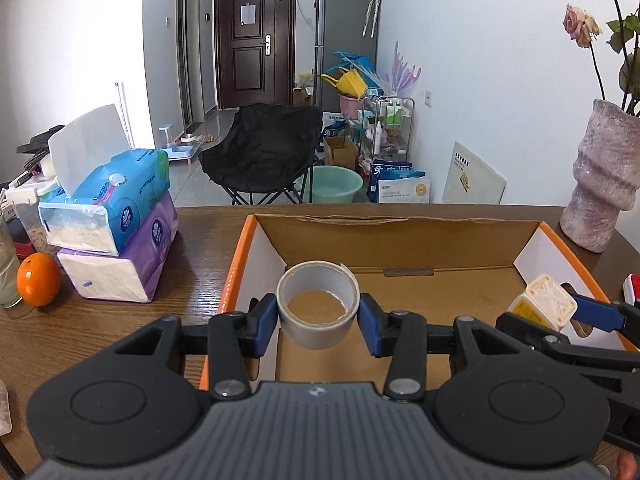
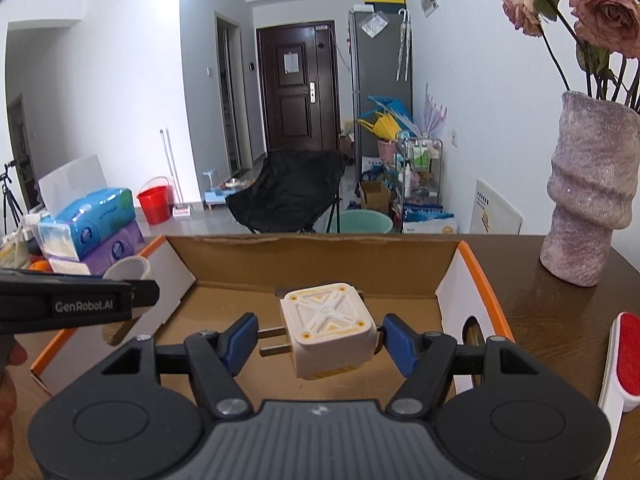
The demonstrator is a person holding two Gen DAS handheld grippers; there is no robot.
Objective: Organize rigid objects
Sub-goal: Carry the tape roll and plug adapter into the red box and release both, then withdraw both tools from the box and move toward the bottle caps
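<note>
A grey tape roll (image 1: pixel 316 334) hangs just over the left end of an open cardboard box (image 1: pixel 400 240) with orange rims, and my left gripper (image 1: pixel 318 314) is shut on it, blue pads on both sides. My right gripper (image 2: pixel 316 340) is shut on a white and yellow plug charger (image 2: pixel 328 324): the left pad meets its prongs, the right pad its body. It is held over the box floor (image 2: pixel 312 260). The charger (image 1: pixel 544 300) and right gripper (image 1: pixel 568 308) also show at the box's right end in the left wrist view. The tape roll (image 2: pixel 128 268) shows at the left in the right wrist view.
The box lies on a wooden table (image 1: pixel 192 272). Stacked tissue packs (image 1: pixel 120 220) and an orange (image 1: pixel 38 280) are to its left. A pink vase (image 2: pixel 588 200) with roses stands at the right, and a red lint brush (image 2: pixel 624 344) lies beside the box.
</note>
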